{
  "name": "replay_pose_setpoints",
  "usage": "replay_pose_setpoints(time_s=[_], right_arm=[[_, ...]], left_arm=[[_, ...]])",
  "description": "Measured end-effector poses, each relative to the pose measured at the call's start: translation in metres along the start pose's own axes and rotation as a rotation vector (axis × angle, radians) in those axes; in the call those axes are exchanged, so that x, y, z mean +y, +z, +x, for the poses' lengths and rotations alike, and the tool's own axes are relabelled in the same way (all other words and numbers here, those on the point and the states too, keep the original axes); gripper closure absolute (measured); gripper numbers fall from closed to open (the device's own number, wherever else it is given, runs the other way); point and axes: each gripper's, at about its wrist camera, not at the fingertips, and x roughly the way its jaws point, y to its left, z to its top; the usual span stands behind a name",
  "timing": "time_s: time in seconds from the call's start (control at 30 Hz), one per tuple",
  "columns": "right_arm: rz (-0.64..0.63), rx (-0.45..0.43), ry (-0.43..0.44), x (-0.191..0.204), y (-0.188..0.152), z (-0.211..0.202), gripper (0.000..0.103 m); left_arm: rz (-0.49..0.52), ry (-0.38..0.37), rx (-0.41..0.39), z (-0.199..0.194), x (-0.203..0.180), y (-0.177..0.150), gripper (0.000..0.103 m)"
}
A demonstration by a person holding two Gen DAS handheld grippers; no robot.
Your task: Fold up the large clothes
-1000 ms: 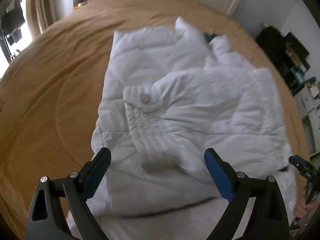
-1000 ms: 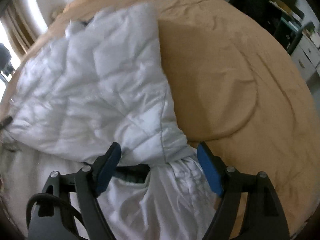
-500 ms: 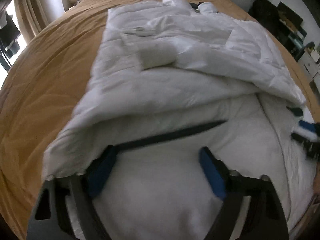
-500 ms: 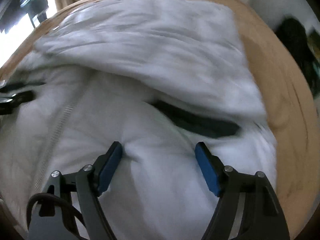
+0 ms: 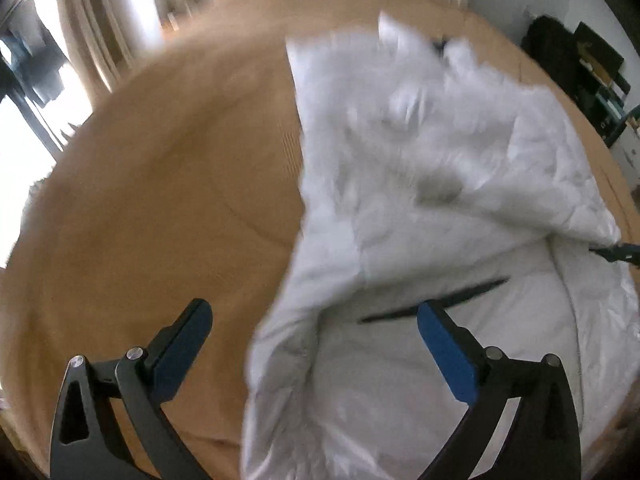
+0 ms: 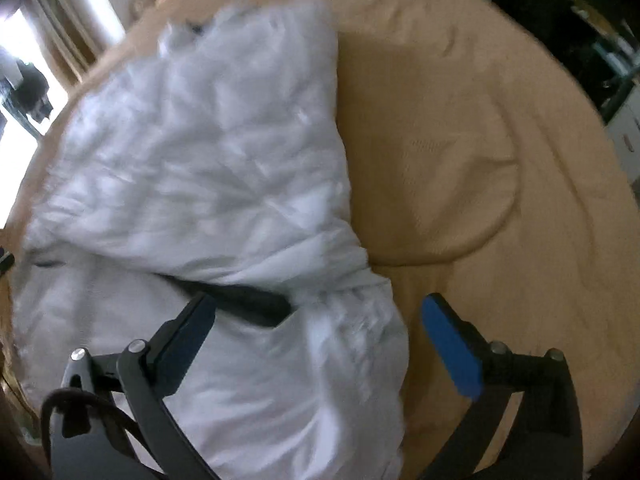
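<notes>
A large white puffy jacket (image 5: 420, 184) lies on a tan bedspread (image 5: 160, 200), its upper part folded over the near part, with a dark slit (image 5: 436, 300) showing under the fold. My left gripper (image 5: 312, 324) is open and empty above the jacket's near left corner. In the right wrist view the jacket (image 6: 208, 168) fills the left half and the same dark slit (image 6: 240, 300) shows. My right gripper (image 6: 318, 324) is open and empty above the jacket's near right corner. The right gripper's tip (image 5: 620, 252) shows at the right edge of the left wrist view.
The tan bedspread (image 6: 460, 160) spreads wide on both sides of the jacket. A bright window with curtains (image 5: 92, 40) is at the far left. Dark shelves and bags (image 5: 580, 60) stand beyond the bed at the right.
Both grippers have pulled back and apart from over the jacket's near part to its left and right near corners. Both stay open. The jacket lies as before.
</notes>
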Motion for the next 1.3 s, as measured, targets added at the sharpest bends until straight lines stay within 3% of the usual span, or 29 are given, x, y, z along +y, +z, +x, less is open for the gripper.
replay_pose_setpoints(time_s=[0.07,0.17,0.33,0.47,0.53,0.57,0.6,0.63,0.67,0.7,0.8,0.9,1.0,1.1,1.2,1.3], right_arm=[[-0.009,0.093,0.092,0.005,0.003,0.026,0.001],[-0.035,0.133,0.170,0.009,-0.007,0.033,0.001],[-0.044,0.176,0.282,0.007,-0.055,0.011,0.001],[-0.035,0.243,0.319,0.006,-0.105,0.002,0.001],[0.013,0.233,0.355,0.004,-0.120,0.001,0.004],[0.027,0.202,0.362,0.002,-0.125,-0.004,0.021],[0.049,0.175,0.362,0.000,-0.131,-0.008,0.048],[0.087,0.173,0.395,-0.004,-0.132,-0.008,0.061],[0.147,0.165,0.463,-0.011,-0.131,-0.008,0.076],[0.188,0.146,0.518,-0.015,-0.128,-0.010,0.082],[0.167,0.110,0.530,-0.010,-0.115,-0.025,0.087],[0.090,0.032,0.537,0.006,-0.120,-0.071,0.088],[0.044,0.003,0.540,0.011,-0.127,-0.099,0.089],[-0.017,0.040,0.547,-0.001,-0.141,-0.100,0.089],[-0.052,0.081,0.573,-0.004,-0.159,-0.100,0.089],[-0.041,0.053,0.595,0.002,-0.142,-0.098,0.089]], left_arm=[[-0.044,-0.104,0.134,0.030,0.012,-0.012,0.001],[-0.037,-0.152,0.111,0.021,0.019,-0.032,0.001],[-0.044,-0.290,0.136,0.003,0.018,-0.082,0.001],[-0.101,-0.334,0.139,-0.002,0.022,-0.108,0.002],[-0.135,-0.342,0.118,0.000,0.022,-0.107,0.008],[-0.127,-0.321,0.113,0.000,0.020,-0.107,0.021],[-0.126,-0.301,0.111,-0.001,0.018,-0.103,0.038],[-0.143,-0.312,0.106,-0.003,0.019,-0.101,0.048],[-0.174,-0.346,0.096,-0.006,0.022,-0.098,0.065],[-0.202,-0.377,0.093,-0.007,0.023,-0.094,0.074],[-0.224,-0.402,0.050,-0.029,0.026,-0.098,0.080],[-0.153,-0.378,0.015,-0.058,0.016,-0.109,0.082],[-0.073,-0.391,0.048,-0.078,0.018,-0.131,0.082],[-0.001,-0.425,0.089,-0.095,0.021,-0.154,0.082],[-0.030,-0.467,0.089,-0.113,0.039,-0.160,0.082],[-0.074,-0.490,0.040,-0.131,0.050,-0.140,0.082]])
